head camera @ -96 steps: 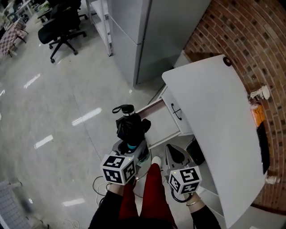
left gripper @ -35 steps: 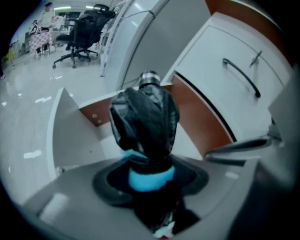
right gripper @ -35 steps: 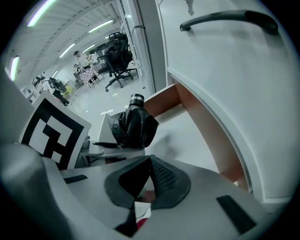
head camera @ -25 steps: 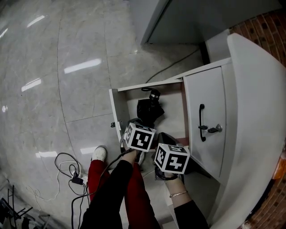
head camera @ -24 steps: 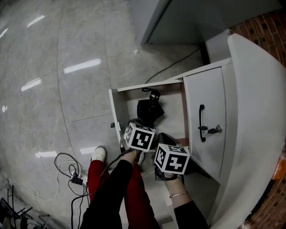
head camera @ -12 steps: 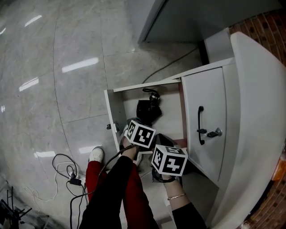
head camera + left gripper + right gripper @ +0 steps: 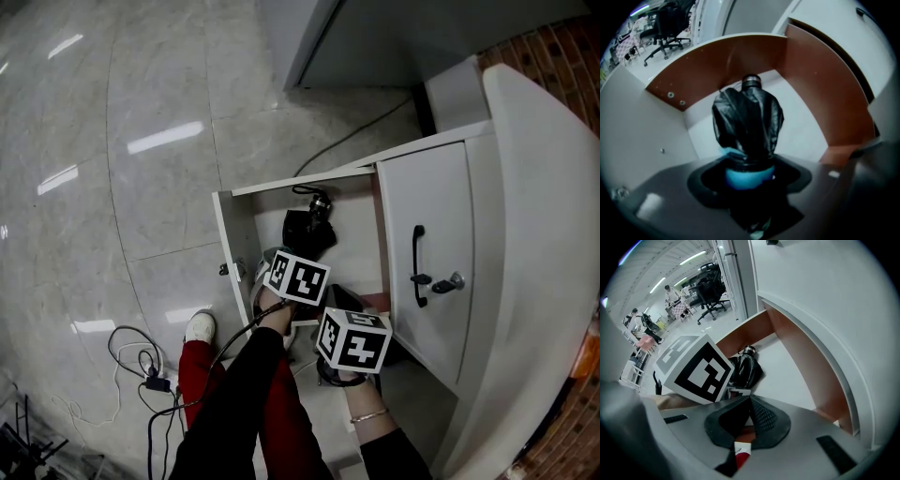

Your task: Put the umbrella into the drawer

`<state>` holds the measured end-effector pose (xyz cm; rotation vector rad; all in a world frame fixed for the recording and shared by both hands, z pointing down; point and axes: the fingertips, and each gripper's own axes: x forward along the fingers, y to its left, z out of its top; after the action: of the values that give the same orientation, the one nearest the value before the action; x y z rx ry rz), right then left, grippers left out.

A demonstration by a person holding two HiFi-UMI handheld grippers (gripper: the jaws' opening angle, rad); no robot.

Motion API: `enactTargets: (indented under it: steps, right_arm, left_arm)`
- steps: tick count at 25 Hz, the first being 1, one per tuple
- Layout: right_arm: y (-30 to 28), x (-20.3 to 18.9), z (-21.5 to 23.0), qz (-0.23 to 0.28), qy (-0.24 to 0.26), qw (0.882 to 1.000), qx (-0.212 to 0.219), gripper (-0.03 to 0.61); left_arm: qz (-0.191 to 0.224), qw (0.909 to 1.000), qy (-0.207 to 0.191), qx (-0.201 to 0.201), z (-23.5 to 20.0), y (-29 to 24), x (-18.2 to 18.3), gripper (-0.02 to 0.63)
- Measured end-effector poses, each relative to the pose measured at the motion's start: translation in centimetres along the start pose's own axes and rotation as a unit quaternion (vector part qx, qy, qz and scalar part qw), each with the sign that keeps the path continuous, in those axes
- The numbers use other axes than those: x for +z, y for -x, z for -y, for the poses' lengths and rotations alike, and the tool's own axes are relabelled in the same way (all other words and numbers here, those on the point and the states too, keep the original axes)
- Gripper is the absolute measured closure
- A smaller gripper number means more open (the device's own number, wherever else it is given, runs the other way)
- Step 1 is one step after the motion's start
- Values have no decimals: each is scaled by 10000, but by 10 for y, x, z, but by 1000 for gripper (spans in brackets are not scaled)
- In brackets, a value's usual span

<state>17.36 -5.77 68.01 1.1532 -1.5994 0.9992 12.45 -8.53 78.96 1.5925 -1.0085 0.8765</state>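
Observation:
A folded black umbrella [image 7: 307, 230] lies in the open white drawer [image 7: 225, 239], its handle cap pointing at the far wall. My left gripper [image 7: 286, 256] reaches down into the drawer at the umbrella's near end. In the left gripper view the umbrella [image 7: 747, 122] runs away from the left gripper [image 7: 749, 171]. Its blue-banded end sits between the jaws, which are opening, with dark gaps on both sides. My right gripper [image 7: 342, 298] hovers shut beside the drawer's near right corner, holding nothing. The right gripper view shows the right gripper [image 7: 750, 401] and the umbrella [image 7: 744, 369] beyond it.
The drawer's brown inner walls [image 7: 736, 54] enclose the umbrella closely. To the right, a white cabinet door [image 7: 441, 206] with a black handle [image 7: 417, 262] and a key [image 7: 452, 280] stands under a white tabletop [image 7: 544, 234]. Cables [image 7: 150, 367] lie on the tiled floor beside my red-trousered leg [image 7: 199, 380].
My left gripper has sunk a little deeper into the drawer with the umbrella. The right gripper has stayed where it was.

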Motion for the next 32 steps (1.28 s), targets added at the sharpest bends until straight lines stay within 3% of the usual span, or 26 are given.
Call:
enactTargets:
  steps: [5,11,19,32]
  right_arm:
    - [2,2,1,55,-6,10000,-34,577]
    - [6,4,3,122,-45,9999,-112,577]
    - [21,8,-3,338,-186,9990,-207,577]
    - [80,24,-25,940,-633,9935,-122,577]
  left_arm:
    - [14,9995,71,297,-6,1,2,276]
    - [476,9964,124,686,-12,24,18,262]
    - [982,9929,332,578,-6,68,31,268]
    - [1288,9906,-103,437,-4,136,36,415]
